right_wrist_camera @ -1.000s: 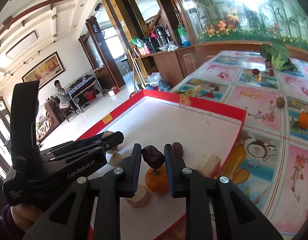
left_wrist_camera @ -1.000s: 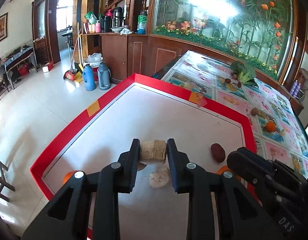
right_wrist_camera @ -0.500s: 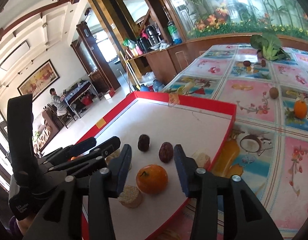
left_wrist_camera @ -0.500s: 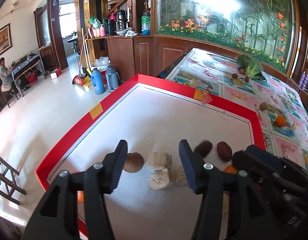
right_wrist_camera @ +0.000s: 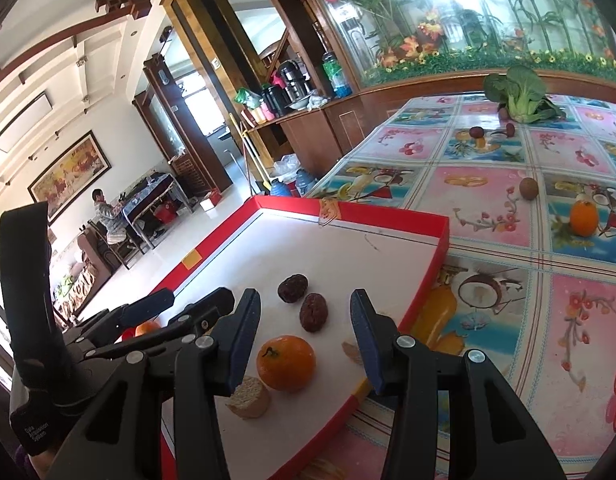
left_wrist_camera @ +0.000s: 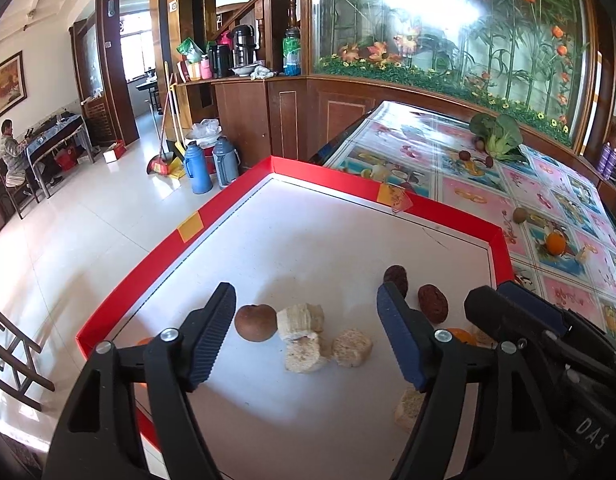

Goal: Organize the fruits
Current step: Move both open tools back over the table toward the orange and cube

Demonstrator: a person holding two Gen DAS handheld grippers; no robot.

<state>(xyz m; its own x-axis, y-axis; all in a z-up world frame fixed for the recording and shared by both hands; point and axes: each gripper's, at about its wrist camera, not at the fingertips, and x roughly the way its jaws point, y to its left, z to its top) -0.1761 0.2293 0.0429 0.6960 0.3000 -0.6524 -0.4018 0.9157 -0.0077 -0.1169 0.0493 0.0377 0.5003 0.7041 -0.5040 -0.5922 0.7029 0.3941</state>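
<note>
A red-rimmed white tray (left_wrist_camera: 190, 226) holds fruit. In the left wrist view my left gripper (left_wrist_camera: 308, 328) is open and empty above a brown round fruit (left_wrist_camera: 255, 322) and three pale cut chunks (left_wrist_camera: 300, 318). Two dark red dates (left_wrist_camera: 432, 303) lie to the right. In the right wrist view my right gripper (right_wrist_camera: 306, 340) is open and empty above a tangerine (right_wrist_camera: 286, 362), with the dates (right_wrist_camera: 313, 312) just beyond and a pale chunk (right_wrist_camera: 248, 397) at the left finger. The left gripper (right_wrist_camera: 148, 320) shows at the left.
On the flowered tablecloth (right_wrist_camera: 487, 200) beyond the tray lie an orange (right_wrist_camera: 583, 218), a brown round fruit (right_wrist_camera: 528, 189), small dark fruits (right_wrist_camera: 475, 132) and a leafy green vegetable (right_wrist_camera: 517, 94). The tray overhangs the table edge above the floor (left_wrist_camera: 68, 232) on the left.
Both grippers opened. The left let go of a pale chunk, now on the tray among the others. The right let go of a date, now beside the other date. Both drew back.
</note>
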